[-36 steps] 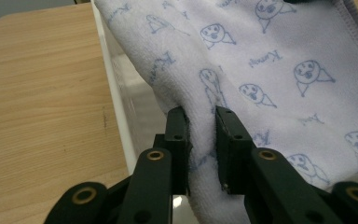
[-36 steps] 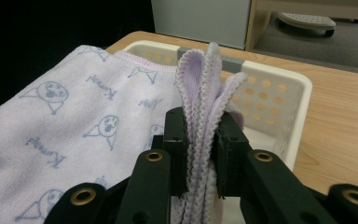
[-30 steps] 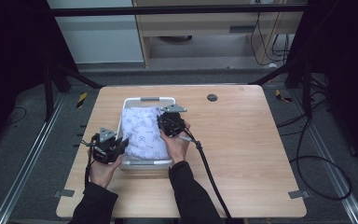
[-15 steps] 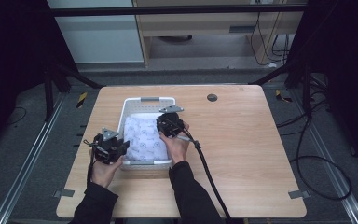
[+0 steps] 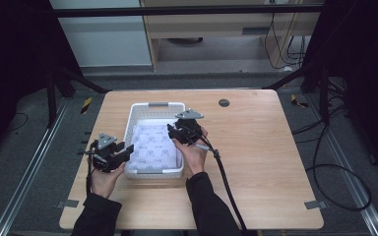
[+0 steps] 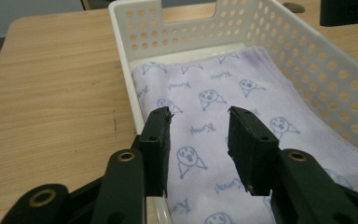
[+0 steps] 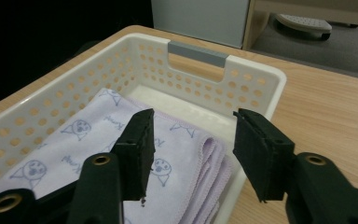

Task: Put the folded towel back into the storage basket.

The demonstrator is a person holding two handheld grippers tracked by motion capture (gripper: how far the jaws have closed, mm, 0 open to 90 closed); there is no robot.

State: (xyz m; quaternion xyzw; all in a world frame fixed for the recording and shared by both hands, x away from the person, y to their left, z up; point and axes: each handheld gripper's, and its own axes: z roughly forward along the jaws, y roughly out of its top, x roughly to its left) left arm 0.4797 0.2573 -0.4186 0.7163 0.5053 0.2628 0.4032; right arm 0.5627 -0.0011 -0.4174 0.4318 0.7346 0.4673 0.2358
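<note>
Fingers on the left gripper (image 5: 123,150) have just been opening and now stand apart with nothing pinched between them; they hang over the basket's wall at about 8 o'clock on the basket (image 5: 139,106). Next comes the folded purple cloth (image 5: 153,146), with little faces drawn on it, lying flat inside the white basket near the middle of the table (image 5: 261,147). At about 3 o'clock on the basket, the right gripper (image 5: 173,132) has also just been opening its fingers, and they hold nothing; the cloth's folded edge lies just below them. It looks like the cloth has been let go into the basket. Next, both hands should lift up and pull away without snagging the cloth.
</note>
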